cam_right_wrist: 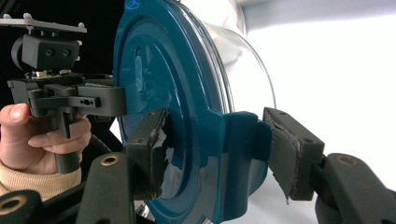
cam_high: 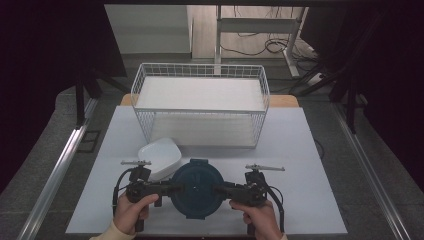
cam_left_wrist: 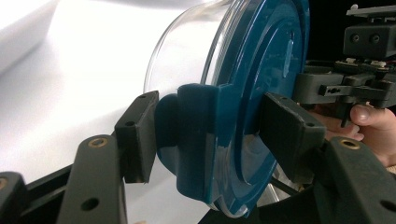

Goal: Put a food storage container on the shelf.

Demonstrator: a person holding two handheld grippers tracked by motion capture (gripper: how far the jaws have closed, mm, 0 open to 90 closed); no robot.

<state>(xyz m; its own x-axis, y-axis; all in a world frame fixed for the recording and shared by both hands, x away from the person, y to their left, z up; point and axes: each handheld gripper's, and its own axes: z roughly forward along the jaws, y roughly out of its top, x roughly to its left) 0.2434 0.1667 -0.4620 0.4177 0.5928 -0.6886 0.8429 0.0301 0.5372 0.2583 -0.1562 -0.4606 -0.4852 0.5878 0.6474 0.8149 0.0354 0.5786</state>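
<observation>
With each hand-held gripper, left [cam_high: 172, 189] and right [cam_high: 220, 190], pinching a latch tab at nine and three o'clock, I judge the lidded container [cam_high: 197, 188], lifted over the table [cam_high: 300, 150], could tilt and slip if either pinch eases.

- Left gripper [cam_left_wrist: 210, 135] had its pads clamped on the blue lid's [cam_left_wrist: 261, 93] side clip.
- Clear container [cam_left_wrist: 187, 51] sat around 12 o'clock.
- Other gripper [cam_left_wrist: 345, 84] and hand [cam_left_wrist: 373, 126] at 3 o'clock.
</observation>
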